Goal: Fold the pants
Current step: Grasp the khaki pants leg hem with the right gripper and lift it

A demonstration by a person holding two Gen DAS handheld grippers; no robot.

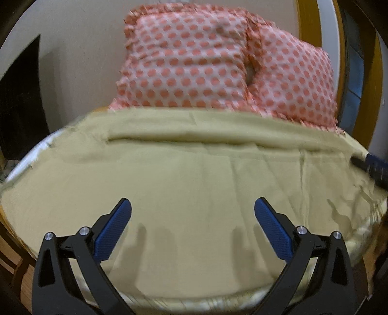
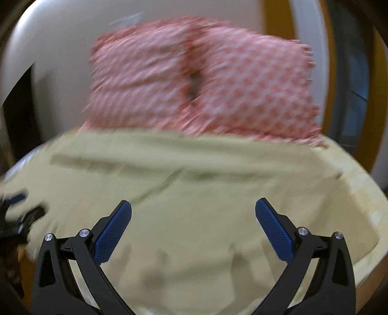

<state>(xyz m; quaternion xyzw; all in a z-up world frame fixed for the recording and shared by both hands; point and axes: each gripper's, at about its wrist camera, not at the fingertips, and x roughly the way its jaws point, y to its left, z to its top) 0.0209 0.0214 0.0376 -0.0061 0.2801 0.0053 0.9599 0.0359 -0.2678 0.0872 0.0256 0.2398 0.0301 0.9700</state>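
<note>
Khaki pants (image 1: pixel 194 174) lie spread flat across the bed, filling the lower half of both views (image 2: pixel 194 193). A fold ridge runs across their far part. My left gripper (image 1: pixel 192 208) is open and empty, hovering over the near part of the cloth. My right gripper (image 2: pixel 193 208) is open and empty too, over the cloth further right. The right gripper shows at the right edge of the left wrist view (image 1: pixel 373 167); the left gripper shows blurred at the left edge of the right wrist view (image 2: pixel 17 210). The right wrist view is motion-blurred.
Two pink polka-dot pillows (image 1: pixel 189 60) (image 2: pixel 201 82) lean against the wall behind the pants. A wooden bed frame (image 1: pixel 14 256) rims the mattress. A dark object (image 1: pixel 19 101) stands at the left; a yellow door frame (image 1: pixel 308 21) at the right.
</note>
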